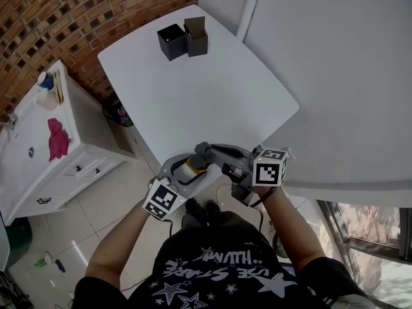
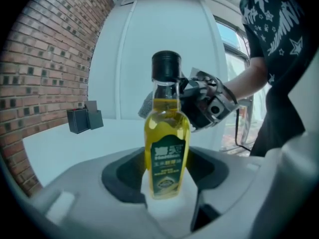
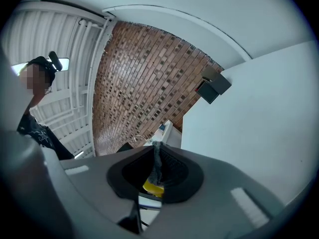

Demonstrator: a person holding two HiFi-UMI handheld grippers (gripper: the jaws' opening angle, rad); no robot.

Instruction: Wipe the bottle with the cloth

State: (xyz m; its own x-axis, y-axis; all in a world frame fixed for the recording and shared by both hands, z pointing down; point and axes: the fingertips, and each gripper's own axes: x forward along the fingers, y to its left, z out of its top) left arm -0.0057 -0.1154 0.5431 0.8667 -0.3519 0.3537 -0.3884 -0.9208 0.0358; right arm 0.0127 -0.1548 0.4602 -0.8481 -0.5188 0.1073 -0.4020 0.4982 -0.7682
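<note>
A clear bottle (image 2: pixel 166 138) of yellow oil with a black cap stands upright between the pads of my left gripper (image 2: pixel 167 177), which is shut on its lower body. In the head view the bottle (image 1: pixel 194 165) is held in the air just off the white table's near edge. My right gripper (image 1: pixel 205 150) reaches in from the right, beside the bottle's neck. In the right gripper view my right gripper (image 3: pixel 157 169) is shut on a thin strip of grey cloth (image 3: pixel 156 158), and a bit of the yellow bottle (image 3: pixel 152 187) shows below it.
The white table (image 1: pixel 193 95) carries two black boxes (image 1: pixel 172 42) at its far end. A white cabinet (image 1: pixel 71 153) with a pink rag (image 1: pixel 56 139) stands to the left, against a brick wall. Tiled floor lies below my hands. A white ledge (image 1: pixel 347 108) runs along the right.
</note>
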